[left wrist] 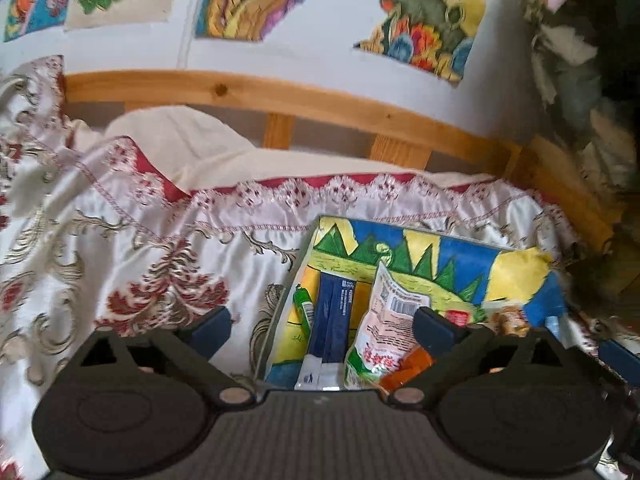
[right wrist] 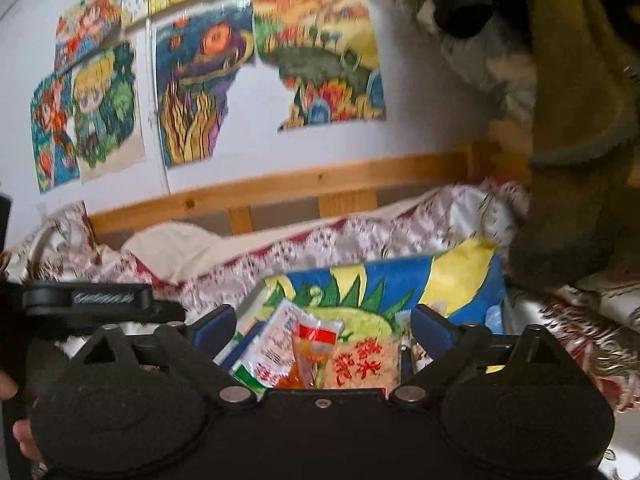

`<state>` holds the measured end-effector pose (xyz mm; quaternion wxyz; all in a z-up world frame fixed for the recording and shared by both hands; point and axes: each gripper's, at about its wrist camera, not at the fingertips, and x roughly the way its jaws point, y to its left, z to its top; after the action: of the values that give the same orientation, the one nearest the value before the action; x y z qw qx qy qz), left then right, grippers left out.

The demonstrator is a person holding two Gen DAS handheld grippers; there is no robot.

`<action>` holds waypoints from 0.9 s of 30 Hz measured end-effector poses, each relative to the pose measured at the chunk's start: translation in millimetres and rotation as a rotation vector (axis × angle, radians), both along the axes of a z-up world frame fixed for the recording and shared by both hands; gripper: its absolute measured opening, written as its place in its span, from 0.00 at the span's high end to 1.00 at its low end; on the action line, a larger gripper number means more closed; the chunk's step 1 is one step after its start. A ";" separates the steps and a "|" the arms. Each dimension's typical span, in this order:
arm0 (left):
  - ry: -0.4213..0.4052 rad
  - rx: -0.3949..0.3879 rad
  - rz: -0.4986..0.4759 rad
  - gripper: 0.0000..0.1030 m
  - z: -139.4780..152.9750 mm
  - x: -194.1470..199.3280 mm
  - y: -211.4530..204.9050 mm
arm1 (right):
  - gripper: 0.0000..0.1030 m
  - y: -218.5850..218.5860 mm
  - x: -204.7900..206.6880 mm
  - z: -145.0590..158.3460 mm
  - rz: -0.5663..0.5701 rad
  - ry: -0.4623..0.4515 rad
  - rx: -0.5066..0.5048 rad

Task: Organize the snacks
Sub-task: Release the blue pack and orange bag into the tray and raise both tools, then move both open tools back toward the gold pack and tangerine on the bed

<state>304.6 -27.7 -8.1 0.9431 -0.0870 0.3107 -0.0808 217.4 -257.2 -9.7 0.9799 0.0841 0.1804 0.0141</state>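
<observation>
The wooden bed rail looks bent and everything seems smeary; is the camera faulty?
Left wrist view: the pine bed rail bows from fisheye distortion. Right wrist view: the colourful wall drawings are blurred, with soft, flat daylight and no glare.

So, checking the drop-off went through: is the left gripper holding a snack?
No, the left gripper has open jaws, nothing pressed between them.
</observation>
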 end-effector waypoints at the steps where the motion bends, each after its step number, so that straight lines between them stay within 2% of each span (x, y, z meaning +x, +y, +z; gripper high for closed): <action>1: -0.010 -0.005 0.006 0.01 3.8 -8.1 2.8 | 0.06 -0.5 -5.6 3.9 -0.004 -0.007 0.005; 6: -0.069 -0.004 0.044 0.01 21.8 -55.3 17.2 | 0.03 2.0 -45.1 21.0 -0.016 -0.058 0.012; 13: -0.140 0.036 0.056 0.00 38.6 -119.4 26.9 | 0.01 12.1 -97.8 34.4 -0.019 -0.111 0.004; 27: -0.161 0.137 0.021 0.00 40.8 -218.6 33.0 | 0.01 12.8 -195.0 39.9 -0.062 -0.103 0.035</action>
<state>86.0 5.3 32.8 0.9695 -0.0186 0.2379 -0.0562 22.4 -244.5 30.2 0.9862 0.1061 0.1269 -0.0086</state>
